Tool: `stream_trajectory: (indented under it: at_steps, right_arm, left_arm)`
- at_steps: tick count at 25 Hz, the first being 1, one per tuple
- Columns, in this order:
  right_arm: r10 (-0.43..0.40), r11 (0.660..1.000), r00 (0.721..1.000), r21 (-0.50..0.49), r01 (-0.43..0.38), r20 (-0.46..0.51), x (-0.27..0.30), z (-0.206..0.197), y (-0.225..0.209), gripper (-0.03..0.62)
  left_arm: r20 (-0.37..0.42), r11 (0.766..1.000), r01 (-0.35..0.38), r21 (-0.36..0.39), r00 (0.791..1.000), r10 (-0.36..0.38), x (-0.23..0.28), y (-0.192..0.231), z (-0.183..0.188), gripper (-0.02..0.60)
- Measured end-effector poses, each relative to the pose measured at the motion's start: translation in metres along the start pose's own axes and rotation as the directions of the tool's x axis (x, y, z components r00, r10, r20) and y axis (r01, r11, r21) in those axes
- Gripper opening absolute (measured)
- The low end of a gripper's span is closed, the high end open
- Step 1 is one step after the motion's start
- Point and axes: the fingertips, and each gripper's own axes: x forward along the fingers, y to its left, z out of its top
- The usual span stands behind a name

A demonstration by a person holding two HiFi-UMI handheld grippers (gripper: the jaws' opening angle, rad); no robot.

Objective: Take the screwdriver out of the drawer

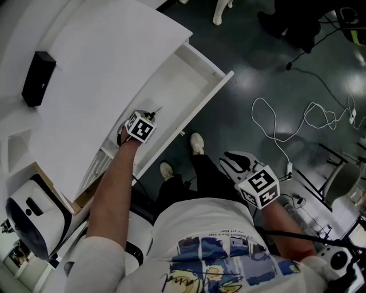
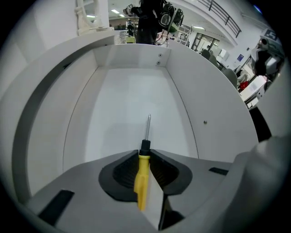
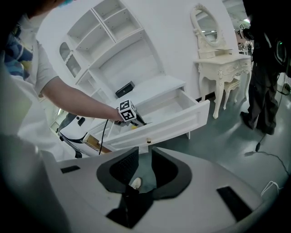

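The left gripper (image 2: 145,157) pinches the screwdriver (image 2: 142,178) by its yellow handle, shaft low inside the open drawer (image 2: 132,57), seemingly ready to lift; the right gripper (image 3: 141,158) hangs wide, empty, well aside.

— How's the light where I'm working?
— Bright, even, from above. In my left gripper view ceiling strip lights (image 2: 119,11) glow far behind the white open drawer (image 2: 113,63), whose bottom is nearly washed out.
— Shadows?
— Soft. The glossy dark floor (image 1: 257,74) carries pale glare.
— Distortion?
— Both gripper views bulge and darken at the corners; the yellow-handled screwdriver (image 2: 142,177) stays fairly sharp.
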Motion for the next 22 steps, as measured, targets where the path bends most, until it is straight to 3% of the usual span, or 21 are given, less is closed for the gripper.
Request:
stream_trajectory:
  at_steps: [11,22]
  right_arm:
    - [-0.001,0.998,1.000,-0.059,0.003,0.021,0.009,0.018,0.020,0.105]
    - [0.024,0.990,0.998,-0.139,-0.017,0.056,0.023,0.029,0.082,0.092]
  left_arm:
    - [0.154,0.993,0.005,-0.118,0.988,0.013,-0.044,-0.005,-0.002,0.084]
    - [0.380,0.980,0.043,-0.193,0.924,0.035,-0.133,-0.032,-0.020,0.084]
